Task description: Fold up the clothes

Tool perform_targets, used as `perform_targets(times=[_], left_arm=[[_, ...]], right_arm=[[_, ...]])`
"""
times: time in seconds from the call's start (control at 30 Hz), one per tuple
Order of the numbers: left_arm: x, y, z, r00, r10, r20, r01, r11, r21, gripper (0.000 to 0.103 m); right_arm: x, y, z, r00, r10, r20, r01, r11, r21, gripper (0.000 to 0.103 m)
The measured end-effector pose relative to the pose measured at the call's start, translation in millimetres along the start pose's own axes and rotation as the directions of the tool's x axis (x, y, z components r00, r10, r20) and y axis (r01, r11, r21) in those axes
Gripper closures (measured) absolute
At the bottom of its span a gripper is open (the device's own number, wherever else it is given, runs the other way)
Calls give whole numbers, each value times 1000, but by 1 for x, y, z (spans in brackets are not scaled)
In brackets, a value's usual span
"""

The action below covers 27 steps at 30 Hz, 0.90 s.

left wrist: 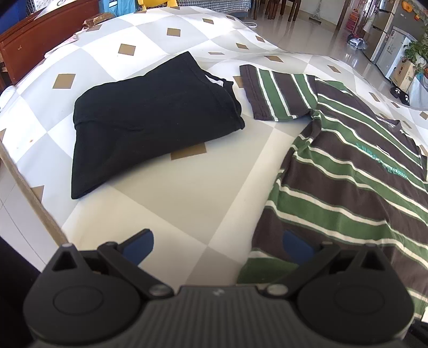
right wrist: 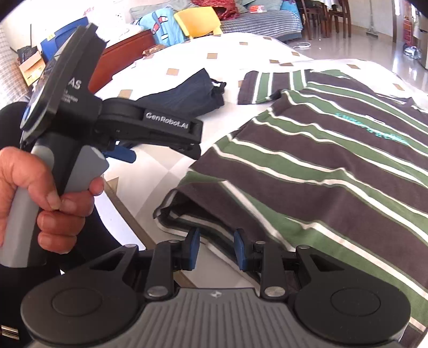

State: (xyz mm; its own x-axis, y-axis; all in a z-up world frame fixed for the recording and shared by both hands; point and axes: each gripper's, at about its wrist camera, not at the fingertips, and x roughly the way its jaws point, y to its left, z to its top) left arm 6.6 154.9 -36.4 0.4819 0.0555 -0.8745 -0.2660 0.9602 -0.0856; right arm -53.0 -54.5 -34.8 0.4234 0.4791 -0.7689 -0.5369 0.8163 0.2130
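A brown, green and white striped shirt (left wrist: 347, 171) lies spread flat on the right of the checked tablecloth (left wrist: 171, 192), one sleeve (left wrist: 272, 91) pointing left. My left gripper (left wrist: 218, 243) is open wide low over the cloth, its right finger above the shirt's near hem. In the right wrist view the shirt (right wrist: 321, 166) fills the right side, and its near-left hem corner (right wrist: 176, 211) is lifted slightly. My right gripper (right wrist: 216, 247) is open to a narrow gap, with the hem edge running between its blue fingers.
A folded black garment (left wrist: 149, 120) lies left of the shirt. A hand (right wrist: 40, 192) holds the left tool's black housing (right wrist: 149, 125) at the table's near-left edge. A wooden cabinet (left wrist: 40, 34), yellow chair (right wrist: 198, 21) and fridge (left wrist: 388, 42) stand beyond the table.
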Motion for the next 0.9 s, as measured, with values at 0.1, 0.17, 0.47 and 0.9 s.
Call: perform_targets(times=[0.1,0.17,0.47,0.9], left_arm=[[1,-7,-1,1000,1,5,-1,1000,22,0],[1,-13,-2,1000,5,11,-5,999,46,0],[6,-42,-7,999,17,32,-21,989,144,0],[32,-76,5,995,-102,13,99,985,144,0]], right_arm=[[-9,-11,-1,999,-31,19,30,998,47,75],[-12,-18,-2,997,-69,25,67,994,86,75],[-26,-58,-12,959,-279,46,259,933,251,75],[-29,-99,-29,867,-498,7,473,828,301,75]])
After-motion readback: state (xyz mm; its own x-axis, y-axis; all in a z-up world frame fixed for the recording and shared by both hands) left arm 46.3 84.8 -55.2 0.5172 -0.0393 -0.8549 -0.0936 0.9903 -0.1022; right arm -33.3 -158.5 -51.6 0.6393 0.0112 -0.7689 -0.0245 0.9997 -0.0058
